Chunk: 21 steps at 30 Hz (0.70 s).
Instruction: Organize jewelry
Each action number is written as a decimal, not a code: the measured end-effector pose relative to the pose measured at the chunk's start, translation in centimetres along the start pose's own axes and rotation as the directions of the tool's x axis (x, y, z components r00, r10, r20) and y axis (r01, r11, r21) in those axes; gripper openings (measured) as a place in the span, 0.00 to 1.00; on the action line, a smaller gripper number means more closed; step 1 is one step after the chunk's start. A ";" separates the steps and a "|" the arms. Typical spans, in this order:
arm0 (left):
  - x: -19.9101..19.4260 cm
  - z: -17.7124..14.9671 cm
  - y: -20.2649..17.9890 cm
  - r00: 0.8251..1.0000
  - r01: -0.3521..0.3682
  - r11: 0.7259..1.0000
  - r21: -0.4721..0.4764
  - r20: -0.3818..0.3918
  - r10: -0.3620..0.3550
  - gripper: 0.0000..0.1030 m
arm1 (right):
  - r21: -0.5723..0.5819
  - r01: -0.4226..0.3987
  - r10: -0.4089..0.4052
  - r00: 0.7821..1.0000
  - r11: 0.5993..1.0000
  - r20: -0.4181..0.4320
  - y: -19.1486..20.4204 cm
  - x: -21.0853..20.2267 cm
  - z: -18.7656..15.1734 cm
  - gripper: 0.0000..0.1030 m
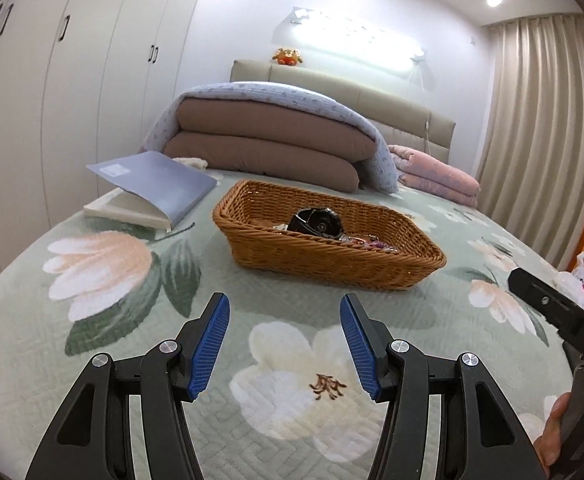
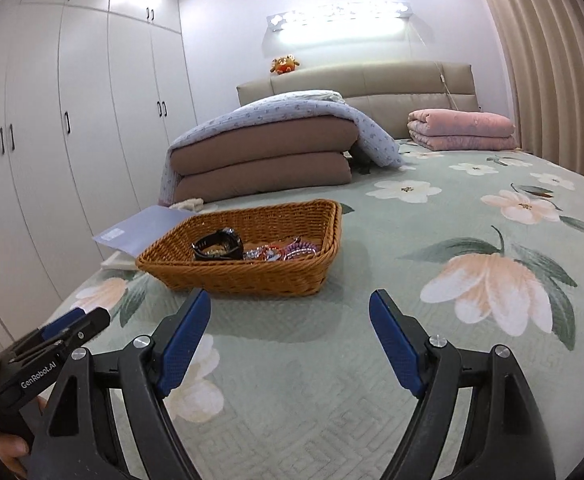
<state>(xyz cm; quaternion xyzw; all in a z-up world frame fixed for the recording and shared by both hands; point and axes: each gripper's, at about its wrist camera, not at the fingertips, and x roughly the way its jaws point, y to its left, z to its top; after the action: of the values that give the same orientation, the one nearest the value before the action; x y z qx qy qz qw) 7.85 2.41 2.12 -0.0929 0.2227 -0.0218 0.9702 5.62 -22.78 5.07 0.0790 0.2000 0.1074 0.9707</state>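
On the floral green bedspread [image 1: 103, 368], the brown woven wicker basket [image 1: 328, 260] of jewelry (black watch [image 1: 318, 222] included) lies just beyond 2 empty, wide-open claws, left gripper [image 1: 285, 346] and right gripper [image 2: 289, 342], long axis running left-near to right-far.

left tool [image 1: 284, 346] | I see its jaws apart, nothing between them, over the floral bed [image 1: 139, 360] | wicker basket [image 1: 332, 258] just ahead, black watch [image 1: 316, 222] inside | open book [image 1: 151, 190] ahead-left | other tool [image 1: 560, 312] at right edge

Basket [image 1: 332, 264]: woven wicker, rough, warm brown. Bedspread [image 1: 131, 360]: quilted cloth, matt. Gripper pads [image 2: 396, 348]: blue, ribbed; wardrobe doors [image 2: 87, 120] smooth.
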 end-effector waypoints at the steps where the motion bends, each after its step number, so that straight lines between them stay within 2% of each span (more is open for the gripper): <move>1: 0.0 -0.1 -0.2 1.000 -0.003 1.000 0.007 -0.001 0.003 0.58 | -0.013 0.007 -0.007 1.000 1.000 0.004 0.4 0.0 -0.1 0.81; 8: -1.1 0.0 -0.9 0.999 -0.023 0.999 0.033 0.045 0.021 0.58 | -0.107 0.061 -0.052 0.995 0.992 0.082 2.5 -1.4 -0.4 0.81; 16: -2.5 0.5 -0.9 0.995 -0.034 0.999 0.039 0.099 0.030 0.58 | -0.100 0.071 -0.063 0.995 0.992 0.082 2.4 -1.4 -0.5 0.81; 21: -2.6 0.4 -1.1 0.994 -0.040 0.998 0.048 0.103 0.035 0.58 | -0.104 0.076 -0.067 0.995 0.992 0.079 2.4 -1.3 -0.5 0.81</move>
<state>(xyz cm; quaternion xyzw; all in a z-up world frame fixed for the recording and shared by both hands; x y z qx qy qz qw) 5.71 1.65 3.76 -0.0652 0.1740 -0.0045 0.9826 3.84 -20.74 5.61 0.0238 0.1599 0.0801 0.9836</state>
